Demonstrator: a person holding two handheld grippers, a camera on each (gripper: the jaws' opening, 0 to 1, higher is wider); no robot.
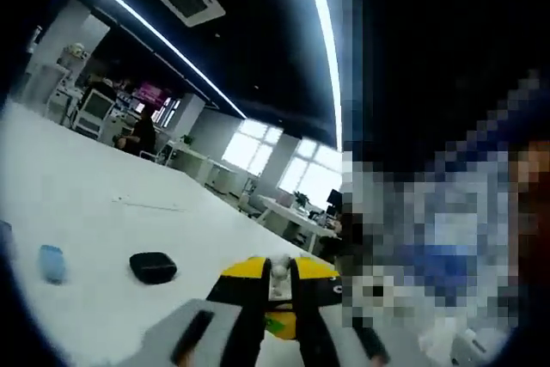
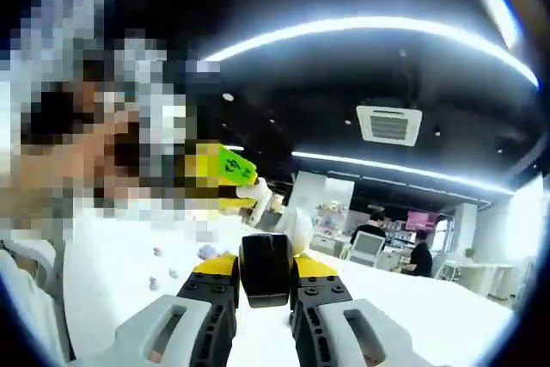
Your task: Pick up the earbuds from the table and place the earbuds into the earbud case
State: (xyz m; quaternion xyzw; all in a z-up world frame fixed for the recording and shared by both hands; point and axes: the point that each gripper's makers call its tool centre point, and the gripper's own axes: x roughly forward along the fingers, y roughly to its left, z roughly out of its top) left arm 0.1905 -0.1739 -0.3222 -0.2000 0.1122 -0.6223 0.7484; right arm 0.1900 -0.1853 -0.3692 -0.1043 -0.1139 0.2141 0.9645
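The left gripper [image 1: 278,274] pinches a white earbud [image 1: 279,269] between its yellow-tipped jaws, above the white table [image 1: 103,204]. A second black case [image 1: 153,267] and a pale blue object [image 1: 51,262] lie there. The right gripper [image 2: 265,274] grips the black earbud case [image 2: 265,269] — lid state unclear (too dark) — the other gripper's yellow tip [image 2: 219,176] just beyond.

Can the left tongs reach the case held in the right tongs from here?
Probably yes: the left tongs, gripping an earbud, sit just beyond the case in the right tongs, with nothing between them.
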